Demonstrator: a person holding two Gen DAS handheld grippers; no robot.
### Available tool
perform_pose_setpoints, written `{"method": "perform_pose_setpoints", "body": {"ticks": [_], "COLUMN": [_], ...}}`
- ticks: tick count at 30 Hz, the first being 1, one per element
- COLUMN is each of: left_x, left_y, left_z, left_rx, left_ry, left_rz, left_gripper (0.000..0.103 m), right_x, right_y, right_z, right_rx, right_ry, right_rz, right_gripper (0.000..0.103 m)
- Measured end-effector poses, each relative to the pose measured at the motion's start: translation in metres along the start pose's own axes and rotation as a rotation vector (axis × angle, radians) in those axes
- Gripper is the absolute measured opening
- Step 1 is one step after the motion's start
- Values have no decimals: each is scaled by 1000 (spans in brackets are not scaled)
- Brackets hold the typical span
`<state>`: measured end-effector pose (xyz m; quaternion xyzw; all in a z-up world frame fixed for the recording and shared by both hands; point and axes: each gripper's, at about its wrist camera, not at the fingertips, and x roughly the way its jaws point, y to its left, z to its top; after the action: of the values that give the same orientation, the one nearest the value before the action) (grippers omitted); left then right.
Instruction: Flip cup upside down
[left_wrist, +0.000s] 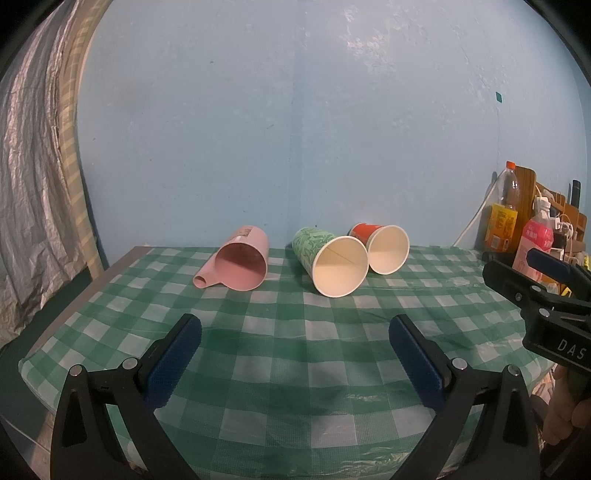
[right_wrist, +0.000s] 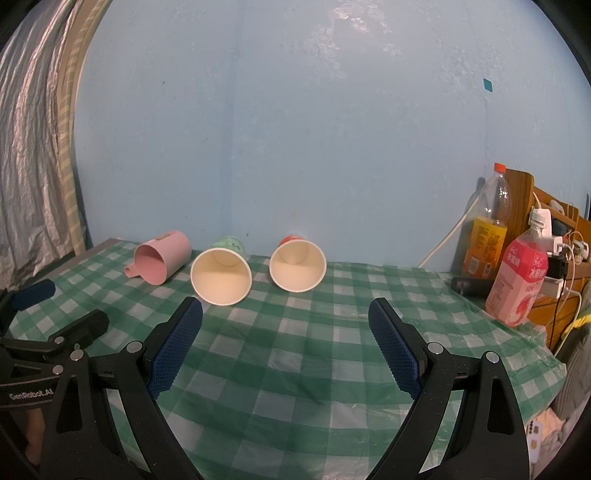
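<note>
Three cups lie on their sides on the green checked tablecloth, mouths toward me. A pink mug (left_wrist: 240, 258) with a handle is on the left, a green paper cup (left_wrist: 330, 264) in the middle, a red paper cup (left_wrist: 382, 247) on the right. They also show in the right wrist view: pink mug (right_wrist: 159, 260), green cup (right_wrist: 221, 275), red cup (right_wrist: 297, 264). My left gripper (left_wrist: 295, 332) is open and empty, short of the cups. My right gripper (right_wrist: 286, 317) is open and empty, also short of them.
The table (left_wrist: 110, 314) stands against a blue wall. Bottles (right_wrist: 484, 236) and a pink carton (right_wrist: 517, 280) stand at the right edge, with cables and a wooden rack behind. A foil curtain hangs on the left. The right gripper's body (left_wrist: 535, 295) shows at the left view's right side.
</note>
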<state>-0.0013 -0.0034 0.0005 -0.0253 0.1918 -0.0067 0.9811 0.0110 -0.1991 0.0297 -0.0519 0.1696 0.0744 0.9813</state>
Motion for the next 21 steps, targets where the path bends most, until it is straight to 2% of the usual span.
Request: {"method": "perform_pose_setpoints", "body": {"ticks": [21], "left_x": [0], "left_y": [-6], "left_z": [-5], "left_rx": [4], "left_ry": [8], "left_rz": [-2], "left_gripper": [102], "right_x": [2], "right_y": [0], "right_z": [-1], "right_rx": [0], "right_ry": [1], "right_rz": [0], "right_gripper": [90]}}
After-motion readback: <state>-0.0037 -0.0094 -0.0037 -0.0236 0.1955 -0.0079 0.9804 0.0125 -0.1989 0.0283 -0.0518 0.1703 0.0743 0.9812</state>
